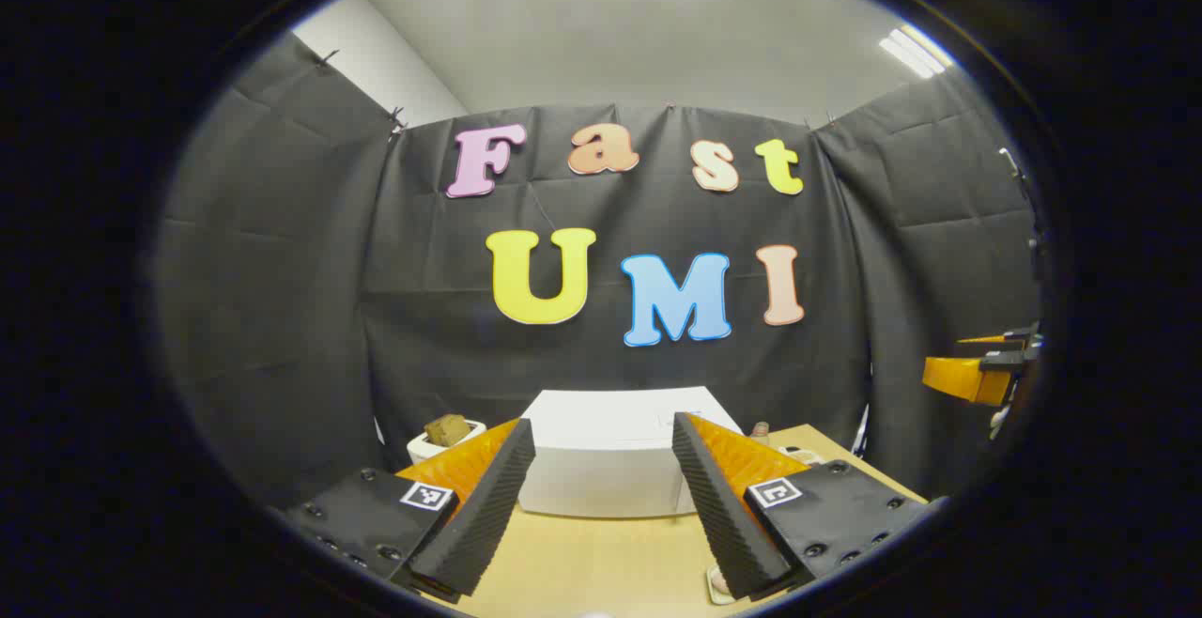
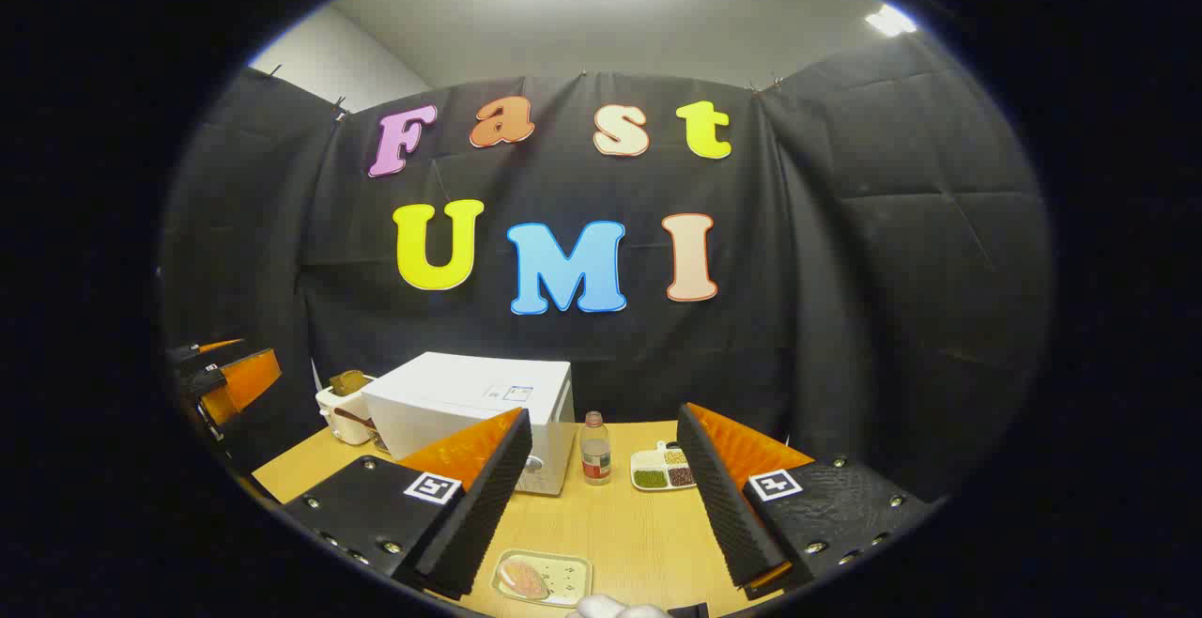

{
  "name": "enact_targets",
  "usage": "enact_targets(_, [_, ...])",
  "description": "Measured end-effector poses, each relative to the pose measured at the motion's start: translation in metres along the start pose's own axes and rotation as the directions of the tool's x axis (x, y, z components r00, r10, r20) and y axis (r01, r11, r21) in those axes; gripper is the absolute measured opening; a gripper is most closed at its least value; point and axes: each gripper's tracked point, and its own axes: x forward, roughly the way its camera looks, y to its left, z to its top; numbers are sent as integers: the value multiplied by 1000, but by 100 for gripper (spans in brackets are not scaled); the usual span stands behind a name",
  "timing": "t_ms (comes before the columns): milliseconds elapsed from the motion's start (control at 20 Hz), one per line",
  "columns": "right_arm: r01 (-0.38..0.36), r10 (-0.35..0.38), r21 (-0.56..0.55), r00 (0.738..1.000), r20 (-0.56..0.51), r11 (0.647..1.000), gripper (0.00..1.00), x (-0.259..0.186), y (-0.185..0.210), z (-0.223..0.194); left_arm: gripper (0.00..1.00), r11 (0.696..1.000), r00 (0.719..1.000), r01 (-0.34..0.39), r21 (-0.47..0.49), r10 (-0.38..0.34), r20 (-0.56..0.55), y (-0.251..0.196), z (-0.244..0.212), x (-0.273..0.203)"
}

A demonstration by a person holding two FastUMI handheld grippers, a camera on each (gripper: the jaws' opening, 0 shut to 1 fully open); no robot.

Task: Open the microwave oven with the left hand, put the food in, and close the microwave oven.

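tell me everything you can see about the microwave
The microwave oven is a white box that looks like painted metal or plastic, standing upright on the wooden table against the black cloth wall. Its door looks shut. A round knob shows low on its front in the right gripper view, and a small sticker lies on top. A white toaster holding bread stands close beside it, a small bottle on the other side. Neither gripper touches it.

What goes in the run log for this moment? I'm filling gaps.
phase: start | microwave: closed | food tray: on table, untouched | left gripper: open, empty | right gripper: open, empty
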Motion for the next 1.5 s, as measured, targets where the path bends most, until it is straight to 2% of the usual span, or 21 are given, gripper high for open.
enact_targets(400, [5,-5,1,1000,12,1000,95,3,3,7,98,1000,1000,-13,18,12,11,11,0,8])
enact_targets(800, [5,-5,-16,1000,6,1000,95,8,7,10,98,1000,999,-22,14,22,-25,18,-28,25])
enact_targets(1000, [34,-33,-28,999,12,999,95,8,-6,20,98,1000,997,9,-4,-10,-75,-5,-70,43])
enact_targets(1350, [126,-126,-2,992,-5,992,95,-7,-52,37,98,992,989,122,21,-119,-85,-81,-135,90])
enact_targets(1500, [172,-172,13,985,-15,985,95,-16,-73,38,99,987,982,154,35,-149,-113,-113,-182,119])
